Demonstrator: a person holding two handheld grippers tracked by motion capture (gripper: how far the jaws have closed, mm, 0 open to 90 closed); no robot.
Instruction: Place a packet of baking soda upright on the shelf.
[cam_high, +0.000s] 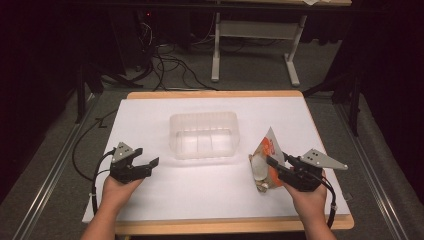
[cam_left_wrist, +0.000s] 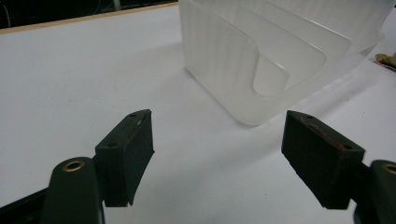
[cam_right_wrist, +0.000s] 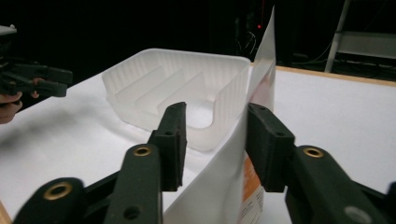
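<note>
A clear ribbed plastic tray (cam_high: 202, 116) with dividers stands mid-table, and is seen close in the left gripper view (cam_left_wrist: 219, 60) and the right gripper view (cam_right_wrist: 140, 74). A white and orange packet (cam_high: 265, 152) stands on edge to the tray's right. My right gripper (cam_high: 276, 163) is around it. In the right gripper view the packet (cam_right_wrist: 262, 74) rises between the jaws of this gripper (cam_right_wrist: 215, 128) and leans on the right one, with a gap to the left one. My left gripper (cam_high: 149, 162) rests left of the tray, open and holding nothing (cam_left_wrist: 219, 140).
A white sheet (cam_high: 200, 192) covers the wooden table (cam_high: 215, 226). Behind the table are floor cables (cam_high: 170, 65) and a white desk frame (cam_high: 255, 35). The left gripper (cam_right_wrist: 32, 79) shows far left in the right gripper view.
</note>
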